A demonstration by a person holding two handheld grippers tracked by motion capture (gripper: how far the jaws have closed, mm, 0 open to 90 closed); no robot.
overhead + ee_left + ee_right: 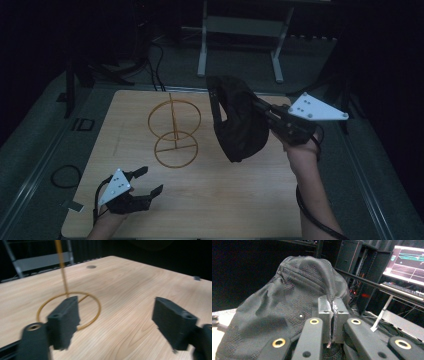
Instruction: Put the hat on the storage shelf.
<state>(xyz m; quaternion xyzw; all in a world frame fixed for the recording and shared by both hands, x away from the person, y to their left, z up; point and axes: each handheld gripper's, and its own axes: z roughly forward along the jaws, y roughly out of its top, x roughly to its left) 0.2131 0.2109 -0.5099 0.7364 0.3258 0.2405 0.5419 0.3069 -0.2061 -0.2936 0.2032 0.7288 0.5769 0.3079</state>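
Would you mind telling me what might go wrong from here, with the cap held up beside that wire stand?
1. The right gripper pinches only a thin fold of the black cap, so the fabric might slip free.
2. The wire stand looks light and thin; a cap swung into its upright rod could tip it.
3. The left gripper is open and apart from the stand, so nothing steadies it.

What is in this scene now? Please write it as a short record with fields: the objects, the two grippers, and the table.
held object: black cap, lifted off the table, beside the stand
right gripper: shut, a fold of the cap's fabric pinched between its jaws
left gripper: open, holds nothing, low over the table's near left corner
stand: yellow wire stand, upright, ring base on the table, another ring on its post
table: light wooden tabletop
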